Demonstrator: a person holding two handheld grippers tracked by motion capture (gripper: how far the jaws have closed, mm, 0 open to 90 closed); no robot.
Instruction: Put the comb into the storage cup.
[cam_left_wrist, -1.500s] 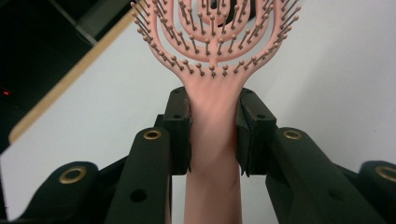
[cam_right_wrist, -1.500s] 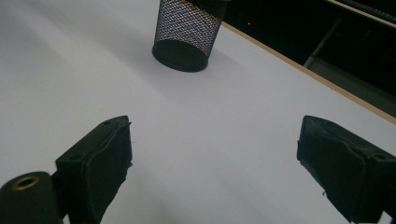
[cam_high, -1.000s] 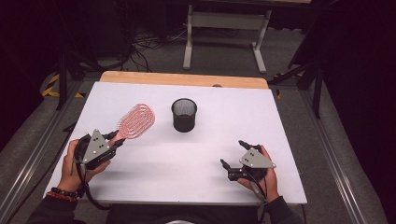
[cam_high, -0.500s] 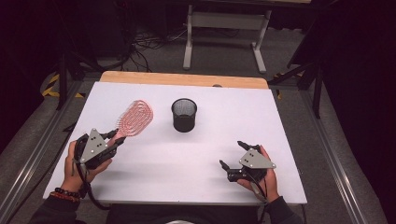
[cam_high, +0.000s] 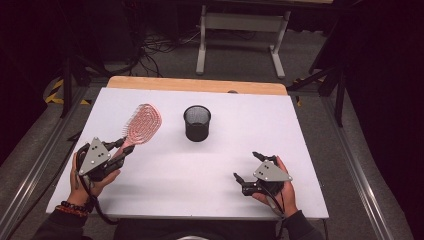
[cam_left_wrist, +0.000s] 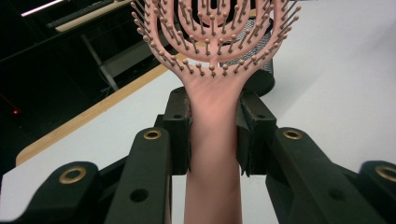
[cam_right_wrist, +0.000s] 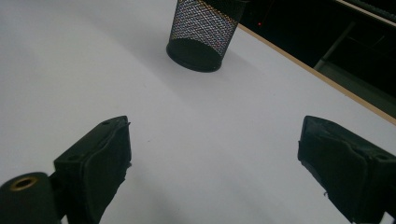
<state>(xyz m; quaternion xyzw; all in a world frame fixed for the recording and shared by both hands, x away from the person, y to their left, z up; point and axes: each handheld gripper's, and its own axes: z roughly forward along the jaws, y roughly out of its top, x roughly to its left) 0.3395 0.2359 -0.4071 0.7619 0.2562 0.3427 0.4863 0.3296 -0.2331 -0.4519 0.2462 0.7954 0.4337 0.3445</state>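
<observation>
A pink hairbrush (cam_high: 142, 124) with an open, ribbed head is held by its handle (cam_left_wrist: 214, 140) in my left gripper (cam_high: 121, 148), which is shut on it at the table's left side. The brush head (cam_left_wrist: 215, 32) points up and away, its bristles facing the camera. A black mesh cup (cam_high: 197, 123) stands upright near the middle of the white table, partly hidden behind the brush in the left gripper view. My right gripper (cam_high: 248, 167) rests at the front right, open, with nothing between its pads (cam_right_wrist: 100, 161). The mesh cup (cam_right_wrist: 204, 33) stands well ahead of it.
The white table top (cam_high: 210, 165) has a wooden strip (cam_high: 195, 85) along its far edge. Beyond it on the dark floor stand a grey metal frame (cam_high: 240, 35) and cables.
My left gripper has lifted and tilted the hairbrush, so its head stands more upright and slightly farther left. The right gripper has barely shifted.
</observation>
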